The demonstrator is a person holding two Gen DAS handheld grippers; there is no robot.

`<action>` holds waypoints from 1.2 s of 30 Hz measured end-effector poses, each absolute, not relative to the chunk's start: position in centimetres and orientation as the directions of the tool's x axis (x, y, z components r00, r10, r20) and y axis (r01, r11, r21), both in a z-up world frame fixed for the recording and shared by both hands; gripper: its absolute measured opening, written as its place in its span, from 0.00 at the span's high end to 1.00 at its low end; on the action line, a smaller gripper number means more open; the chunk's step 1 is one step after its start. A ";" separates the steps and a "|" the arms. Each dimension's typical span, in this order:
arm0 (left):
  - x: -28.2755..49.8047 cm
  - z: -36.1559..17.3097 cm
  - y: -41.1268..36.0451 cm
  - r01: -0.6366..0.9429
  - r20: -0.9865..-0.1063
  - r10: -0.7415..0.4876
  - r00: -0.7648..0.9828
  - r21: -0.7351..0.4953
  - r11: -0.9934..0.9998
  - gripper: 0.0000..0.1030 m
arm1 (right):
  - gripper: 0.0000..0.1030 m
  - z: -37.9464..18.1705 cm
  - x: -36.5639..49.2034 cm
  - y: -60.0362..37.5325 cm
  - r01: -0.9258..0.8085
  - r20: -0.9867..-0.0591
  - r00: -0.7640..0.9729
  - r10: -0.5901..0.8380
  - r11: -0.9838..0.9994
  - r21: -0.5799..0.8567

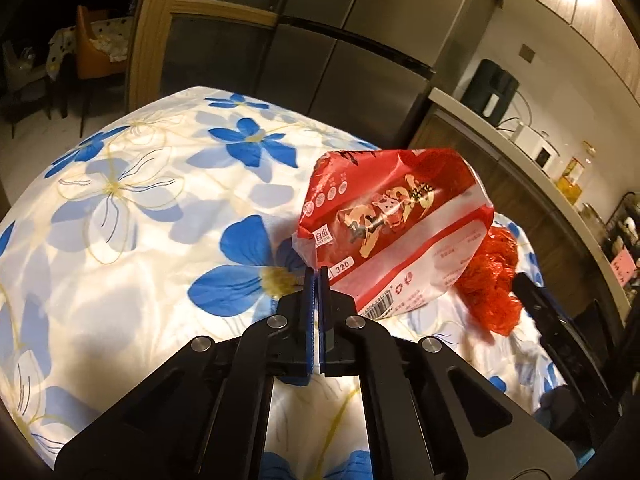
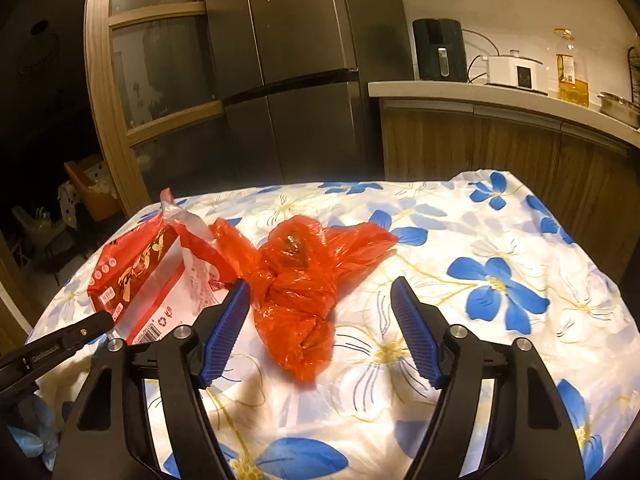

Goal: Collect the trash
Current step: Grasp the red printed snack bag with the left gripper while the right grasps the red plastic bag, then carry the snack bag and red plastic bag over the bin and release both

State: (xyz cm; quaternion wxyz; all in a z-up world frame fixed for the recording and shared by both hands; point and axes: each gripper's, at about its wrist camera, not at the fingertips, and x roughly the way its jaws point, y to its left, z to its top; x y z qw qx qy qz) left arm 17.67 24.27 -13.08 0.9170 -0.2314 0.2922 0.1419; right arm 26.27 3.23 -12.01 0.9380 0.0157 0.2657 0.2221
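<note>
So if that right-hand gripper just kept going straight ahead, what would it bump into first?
Most likely the crumpled red plastic bag on the flowered tablecloth. It lies right ahead of the open right gripper, partly between the blue pads, though depth is hard to judge.

Torn red snack packet [image 1: 384,232] tilted up off the floral-clothed table [image 2: 500,240]; beside it, knotted, crumpled red plastic bag [image 2: 304,284] lying flat.

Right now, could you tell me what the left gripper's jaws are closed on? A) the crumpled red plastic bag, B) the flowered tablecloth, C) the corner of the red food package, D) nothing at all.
C: the left gripper has its jaws pinched shut on the corner of the red food package, while the crumpled red plastic bag lies free between the open jaws of the right gripper.
</note>
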 end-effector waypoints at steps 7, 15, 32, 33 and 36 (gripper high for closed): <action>17.4 -12.4 23.5 -0.356 -0.567 0.111 0.816 -0.343 0.869 1.00 | 0.54 -12.9 26.9 4.2 -0.421 -0.536 0.729 0.426 0.896 0.138; 17.0 -11.7 23.3 -0.347 -0.544 0.115 0.831 -0.346 0.872 1.00 | 0.73 -13.0 26.9 3.7 -0.424 -0.543 0.717 0.438 0.891 0.159; 16.2 -8.8 17.9 -0.274 -0.501 0.093 0.861 -0.301 0.913 1.00 | 0.75 -8.5 22.8 -4.3 -0.376 -0.416 0.813 0.407 0.913 0.160; 16.1 -8.6 17.4 -0.267 -0.497 0.089 0.863 -0.300 0.916 1.00 | 0.75 -8.4 22.6 -4.7 -0.372 -0.412 0.817 0.405 0.914 0.160; 16.1 -7.8 15.7 -0.241 -0.485 0.074 0.871 -0.292 0.926 1.00 | 0.75 -7.8 21.7 -6.2 -0.359 -0.398 0.829 0.393 0.919 0.160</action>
